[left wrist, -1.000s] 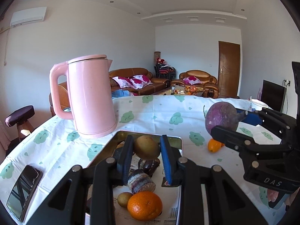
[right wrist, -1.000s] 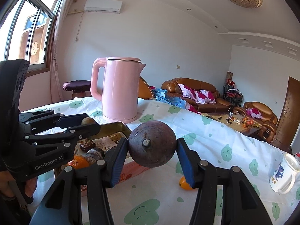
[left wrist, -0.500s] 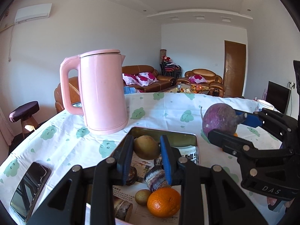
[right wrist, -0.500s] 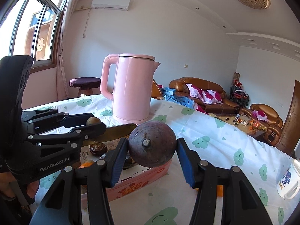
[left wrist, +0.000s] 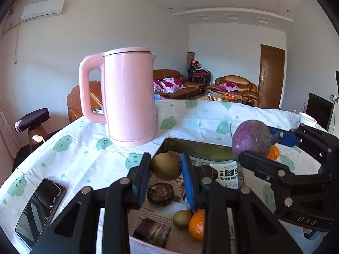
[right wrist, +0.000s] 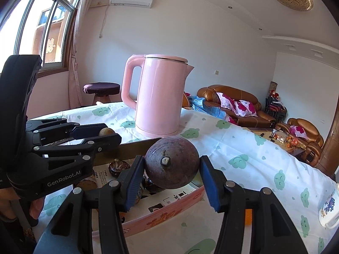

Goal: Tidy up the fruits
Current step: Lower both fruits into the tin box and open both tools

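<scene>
Carrying two fruits over the tray [left wrist: 199, 146]: left gripper [left wrist: 166, 169] jaws are clamping the brown fruit [left wrist: 166, 166], right gripper [right wrist: 171, 175] jaws the purple fruit [right wrist: 172, 162]; one orange [left wrist: 273, 152] is waiting at three o'clock on the tabletop [left wrist: 89, 148].

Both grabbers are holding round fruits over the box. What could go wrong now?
1. The purple fruit is round and smooth, pinched only at its sides by the right gripper. It might slip out and roll across the table.
2. The box already holds an orange and dark fruits; a dropped brown fruit from the left gripper could bruise them.
3. The pink kettle stands close behind and might get bumped.
</scene>
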### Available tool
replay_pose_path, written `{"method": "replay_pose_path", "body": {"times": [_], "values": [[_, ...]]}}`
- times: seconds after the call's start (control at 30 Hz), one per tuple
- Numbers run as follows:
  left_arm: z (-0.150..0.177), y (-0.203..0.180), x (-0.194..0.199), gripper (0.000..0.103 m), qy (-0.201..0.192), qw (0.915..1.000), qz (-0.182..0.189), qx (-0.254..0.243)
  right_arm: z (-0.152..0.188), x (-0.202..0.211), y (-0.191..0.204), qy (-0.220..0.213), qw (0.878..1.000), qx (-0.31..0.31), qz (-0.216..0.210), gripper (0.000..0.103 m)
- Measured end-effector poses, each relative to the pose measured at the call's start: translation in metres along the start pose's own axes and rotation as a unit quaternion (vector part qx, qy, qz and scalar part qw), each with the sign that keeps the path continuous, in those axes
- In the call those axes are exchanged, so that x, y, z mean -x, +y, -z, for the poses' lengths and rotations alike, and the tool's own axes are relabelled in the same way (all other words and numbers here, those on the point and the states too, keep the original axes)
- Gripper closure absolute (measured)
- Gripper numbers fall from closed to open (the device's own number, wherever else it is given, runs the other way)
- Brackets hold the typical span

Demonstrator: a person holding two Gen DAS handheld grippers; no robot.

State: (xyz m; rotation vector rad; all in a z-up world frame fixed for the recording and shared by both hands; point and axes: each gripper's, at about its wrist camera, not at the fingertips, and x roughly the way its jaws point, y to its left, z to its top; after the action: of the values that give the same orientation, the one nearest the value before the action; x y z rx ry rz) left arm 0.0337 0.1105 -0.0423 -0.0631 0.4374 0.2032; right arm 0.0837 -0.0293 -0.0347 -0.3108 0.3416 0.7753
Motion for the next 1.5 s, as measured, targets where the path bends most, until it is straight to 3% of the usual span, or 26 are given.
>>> {"method": "replay_pose_path", "body": {"times": [0.73, 1.4, 1.5], "values": [[0.006, 0.019, -0.019, 0.073, 0.047, 0.9989, -0.002, 0.004, 0.002, -0.032, 0.016, 0.048, 0.999, 0.007, -0.020, 0.048], [0.008, 0.003, -0.033, 0.072, 0.084, 0.9956, 0.007, -0.042, 0.018, -0.051, 0.006, 0.114, 0.992, -0.030, -0.043, 0.047], [0.008, 0.002, -0.034, 0.067, 0.085, 0.9954, 0.002, -0.045, 0.020, -0.052, 0.004, 0.117, 0.991, -0.035, -0.046, 0.047]]}}
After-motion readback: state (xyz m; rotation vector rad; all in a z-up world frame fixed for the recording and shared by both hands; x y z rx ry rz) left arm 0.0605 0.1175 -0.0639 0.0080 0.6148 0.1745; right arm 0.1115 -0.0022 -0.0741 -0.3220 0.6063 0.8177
